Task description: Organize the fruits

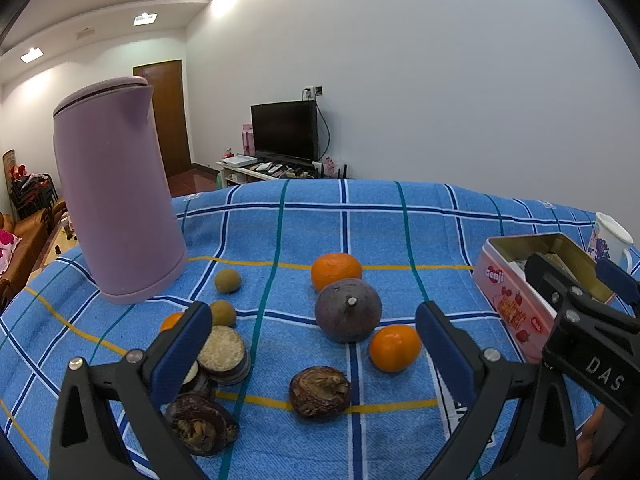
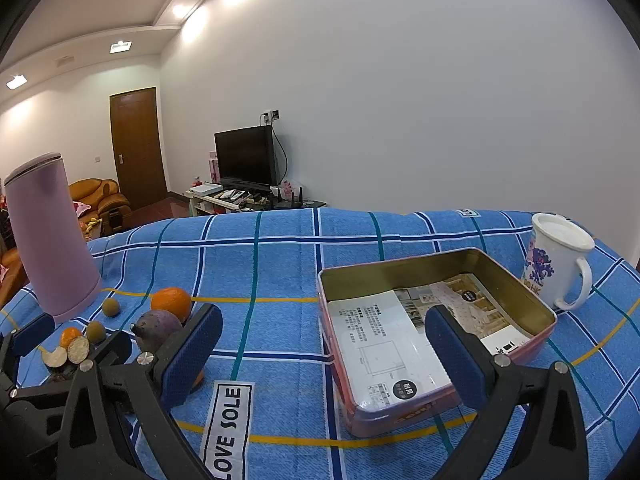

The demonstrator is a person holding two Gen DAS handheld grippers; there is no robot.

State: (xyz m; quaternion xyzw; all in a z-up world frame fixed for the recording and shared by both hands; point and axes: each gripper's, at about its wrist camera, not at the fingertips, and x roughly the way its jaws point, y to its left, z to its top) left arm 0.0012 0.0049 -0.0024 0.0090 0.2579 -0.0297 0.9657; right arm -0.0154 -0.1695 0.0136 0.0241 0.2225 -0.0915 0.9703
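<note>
Fruits lie loose on the blue plaid cloth [image 1: 400, 220], none yet in the open tin [image 1: 516, 304]. In the left wrist view the left gripper [image 1: 316, 344] stands wide apart, holding nothing, above the cluster. A purple round fruit [image 1: 347, 310] with a stub stem sits at centre, one orange [image 1: 336, 271] touching it at 12 o'clock and a second orange [image 1: 395, 347] just beside it at 4 o'clock. A wrinkled brown fruit [image 1: 320, 391] lies at 6 o'clock of the purple one, between the pads. At 9 o'clock two small tan round fruits [image 1: 227, 281] sit near the pink kettle [image 1: 116, 196], with flat dark-rimmed slices [image 1: 222, 354] and another wrinkled fruit [image 1: 202, 424] partly behind the left finger. A third orange [image 1: 172, 320] peeks out there too. The risk, as I judge it: these round fruits touch, so closing on one may nudge its neighbour into a roll across the cloth. The right gripper [image 1: 582, 280] hovers over the tin at 3 o'clock, so the two tools could collide on a carry.

In the right wrist view the right gripper [image 2: 324, 344] also gapes wide and empty, its right finger over the tin's [image 2: 440, 276] near wall. A printed sheet [image 2: 384, 344] lines the bottom. A white mug [image 2: 560, 260] stands just beside the tin at 2 o'clock; a careless sweep could tip it. The fruits sit far off at 9 o'clock, behind the left finger, so a reach from here crosses the left gripper [image 2: 28, 344]. Fruit dropped on the slick sheet may skid.
</note>
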